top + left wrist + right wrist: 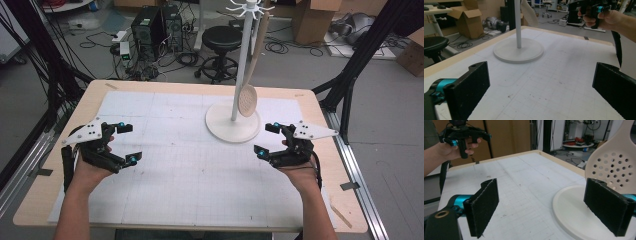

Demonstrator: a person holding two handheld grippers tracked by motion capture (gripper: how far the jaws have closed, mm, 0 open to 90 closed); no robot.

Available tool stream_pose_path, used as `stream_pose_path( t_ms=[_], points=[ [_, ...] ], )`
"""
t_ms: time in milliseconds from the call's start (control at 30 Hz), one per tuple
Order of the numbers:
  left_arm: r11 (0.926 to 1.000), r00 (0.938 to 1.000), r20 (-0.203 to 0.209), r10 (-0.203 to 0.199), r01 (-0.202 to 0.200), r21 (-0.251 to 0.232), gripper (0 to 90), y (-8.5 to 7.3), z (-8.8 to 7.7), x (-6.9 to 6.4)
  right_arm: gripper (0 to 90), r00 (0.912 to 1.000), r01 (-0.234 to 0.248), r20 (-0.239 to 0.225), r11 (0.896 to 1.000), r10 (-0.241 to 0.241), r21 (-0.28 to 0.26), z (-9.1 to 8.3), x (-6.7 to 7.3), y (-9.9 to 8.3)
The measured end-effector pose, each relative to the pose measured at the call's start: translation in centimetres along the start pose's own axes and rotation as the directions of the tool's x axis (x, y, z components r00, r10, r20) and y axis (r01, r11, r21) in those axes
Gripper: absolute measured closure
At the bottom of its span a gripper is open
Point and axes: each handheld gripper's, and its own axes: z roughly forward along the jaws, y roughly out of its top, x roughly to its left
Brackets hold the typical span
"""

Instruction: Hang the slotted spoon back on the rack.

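One cream perforated skimmer spoon (pixel 247 99) hangs by its long handle from a hook at the top of a white utensil stand (pixel 234 122), its round holed head low beside the post and just above the stand's round base. The stand sits toward the far right of the bench (pixel 175 165), a pale wood top covered by a white gridded mat marked with small dark specks.

The right tongs (pixel 266 138) hover near the base's right edge, spread wide with nothing between the pads; in the right gripper view one pad stands in front of the spoon's head, apart from it. The left tongs (pixel 128 142) are well apart, over the mat's left side, also spread and empty. Each is gripped by a bare hand, with forearms coming in from the near edge.

Beyond the bench lies a grey floor with a black round stool (pixel 221 37), computer towers (pixel 156 24), loose cables, and cardboard boxes (pixel 312 17). Black frame struts stand at both sides.
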Motion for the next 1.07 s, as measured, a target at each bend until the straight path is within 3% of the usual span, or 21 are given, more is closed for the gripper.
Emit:
stream_pose_path(
  t_ms=[367, 1067],
  points=[
    [1.0000, 0.9999, 0.014, 0.001, -0.001, 0.007, 1.7, -0.13, 0.40, 0.00, 11.5, 0.9995, 0.006, 0.032, 1.000, -0.006, -0.004, -0.51, -0.11, 0.02],
    [0.9999, 1.0000, 0.009, -0.001, 0.001, 0.016, 1.7, -0.18, 0.44, 0.04, 11.6, 0.9996, -0.001, 0.029, 1.000, 0.001, 0.009, -0.35, -0.19, -0.05]
  ],
)
